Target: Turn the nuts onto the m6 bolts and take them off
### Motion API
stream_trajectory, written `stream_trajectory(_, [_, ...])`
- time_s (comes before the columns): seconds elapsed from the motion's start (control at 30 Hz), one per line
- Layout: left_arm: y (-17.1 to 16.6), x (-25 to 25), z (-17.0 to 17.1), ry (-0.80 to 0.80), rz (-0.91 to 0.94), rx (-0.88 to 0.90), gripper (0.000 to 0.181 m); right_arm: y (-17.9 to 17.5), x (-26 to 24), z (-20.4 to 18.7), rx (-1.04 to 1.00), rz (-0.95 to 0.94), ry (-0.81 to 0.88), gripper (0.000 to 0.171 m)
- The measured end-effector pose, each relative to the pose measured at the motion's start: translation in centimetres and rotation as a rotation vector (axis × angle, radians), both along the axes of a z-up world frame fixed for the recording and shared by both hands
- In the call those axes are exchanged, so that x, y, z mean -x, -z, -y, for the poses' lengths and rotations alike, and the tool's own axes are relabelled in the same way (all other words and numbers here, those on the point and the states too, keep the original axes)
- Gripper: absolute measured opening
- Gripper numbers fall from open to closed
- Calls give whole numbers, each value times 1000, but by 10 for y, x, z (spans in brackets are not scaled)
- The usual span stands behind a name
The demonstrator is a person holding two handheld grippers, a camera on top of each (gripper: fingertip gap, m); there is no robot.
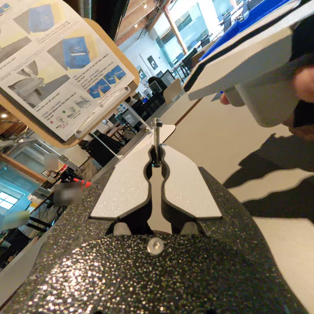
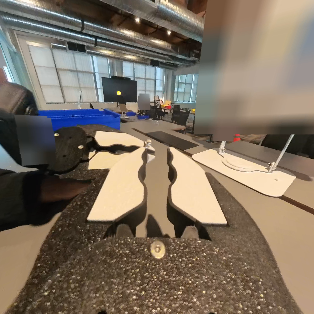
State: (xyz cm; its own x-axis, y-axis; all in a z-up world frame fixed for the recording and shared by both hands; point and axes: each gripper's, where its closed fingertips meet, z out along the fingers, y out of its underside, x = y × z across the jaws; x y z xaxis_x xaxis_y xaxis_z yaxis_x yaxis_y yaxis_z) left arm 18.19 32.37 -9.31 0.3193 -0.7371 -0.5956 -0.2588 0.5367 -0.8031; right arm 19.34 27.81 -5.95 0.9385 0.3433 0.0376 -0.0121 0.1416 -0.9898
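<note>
One nut is sitting near the tip of the bolt your left tongs are clamping above the desk, so you're needing your right tongs, gaping empty, for the turning.

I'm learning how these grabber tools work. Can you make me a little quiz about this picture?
1. True or false: the left gripper is shut on the bolt.
2. Where does the nut sit? A) near the bolt's far tip B) on the table C) in the blue bin
3. Fill in: the right gripper is ____ and holds nothing.

Key: 1 true; 2 A; 3 open.
</note>
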Motion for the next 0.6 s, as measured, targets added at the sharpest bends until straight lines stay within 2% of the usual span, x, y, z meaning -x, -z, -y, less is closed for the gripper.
stream_trajectory(0.13, [5,-4,-8,21,-51,-43,5,2,-2,-2,2,30,1,22])
stream_trajectory(0.3, [10,-3,-11,31,-135,-151,5,18,-2,-14,45,222,20,22])
stream_trajectory(0.6, [11,-2,-12,62,-155,-184,5,18,6,-13,47,168,-93,23])
